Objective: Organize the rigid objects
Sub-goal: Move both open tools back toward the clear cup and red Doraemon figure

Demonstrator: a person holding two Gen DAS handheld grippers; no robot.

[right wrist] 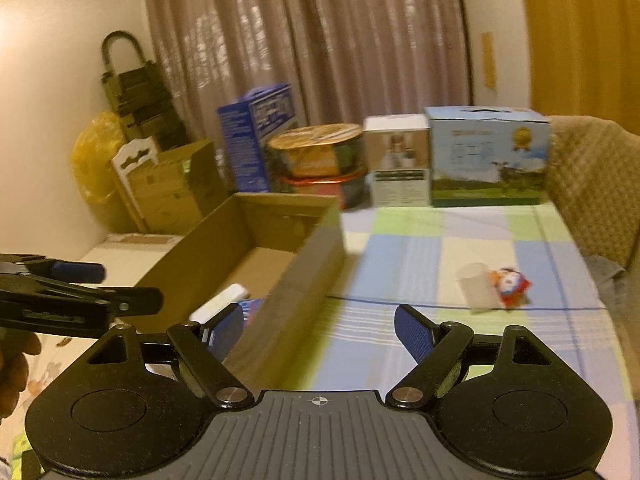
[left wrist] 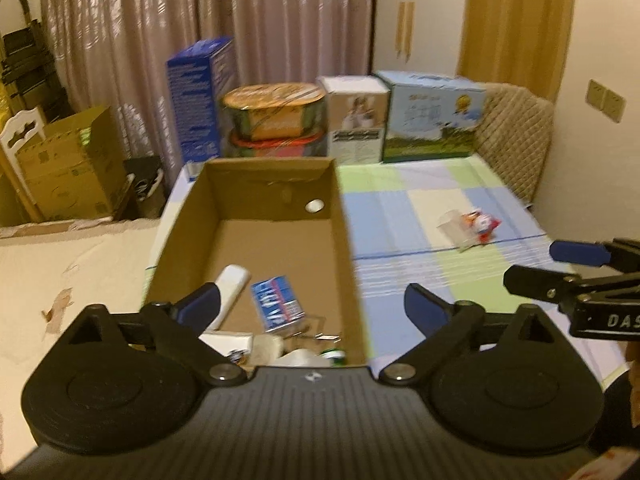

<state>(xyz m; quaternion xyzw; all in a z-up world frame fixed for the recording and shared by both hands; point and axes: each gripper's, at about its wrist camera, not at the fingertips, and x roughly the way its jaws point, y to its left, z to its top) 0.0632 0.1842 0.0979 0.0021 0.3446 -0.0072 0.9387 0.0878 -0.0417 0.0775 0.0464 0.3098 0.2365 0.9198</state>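
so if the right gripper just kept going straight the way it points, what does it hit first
Probably the cardboard box: its near right wall sits between the right gripper's open fingers. Depth is unclear, so it may skim past onto the tablecloth.

Colours and patterns on the table

Brown cardboard box (left wrist: 256, 216); white tube (left wrist: 230, 292) and blue-and-white packet (left wrist: 276, 304) inside. Tablecloth (left wrist: 420, 200): checked pale blue, green and cream, dark blue lines. Toy (left wrist: 482, 226): red, white, orange. Black grippers, blue pads (left wrist: 424, 312). Rear boxes: dark blue (left wrist: 200, 100), sky-blue-and-green (left wrist: 432, 116). Curtain (left wrist: 240, 20): pinkish-brown.
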